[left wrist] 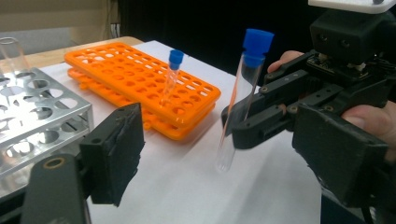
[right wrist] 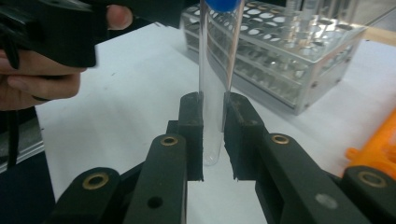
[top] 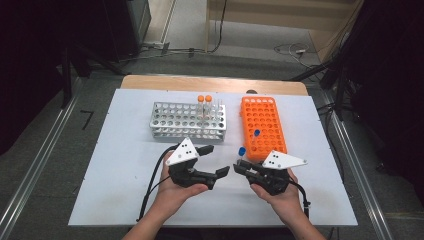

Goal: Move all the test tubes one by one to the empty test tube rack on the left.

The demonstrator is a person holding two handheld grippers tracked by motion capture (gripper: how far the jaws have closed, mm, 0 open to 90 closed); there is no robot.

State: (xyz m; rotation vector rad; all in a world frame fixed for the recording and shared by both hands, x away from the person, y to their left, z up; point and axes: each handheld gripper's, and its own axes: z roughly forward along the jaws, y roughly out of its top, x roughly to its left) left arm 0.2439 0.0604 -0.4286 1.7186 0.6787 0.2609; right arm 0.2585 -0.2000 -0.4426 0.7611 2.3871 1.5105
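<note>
Left claw [top: 216, 161] gapes with nothing between its jaws, facing the clamped right claw [top: 239, 167].

Black left gripper [top: 214, 161] and right gripper [top: 239, 167], brass-riveted jaws, dotted grey triangular plates, trailing black cables.

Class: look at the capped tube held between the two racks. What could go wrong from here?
1. The right tool grips the smooth glass tube low on its body, so it might slip or tip.
2. The open left tool is close by; a bump could knock the tube loose.
</note>
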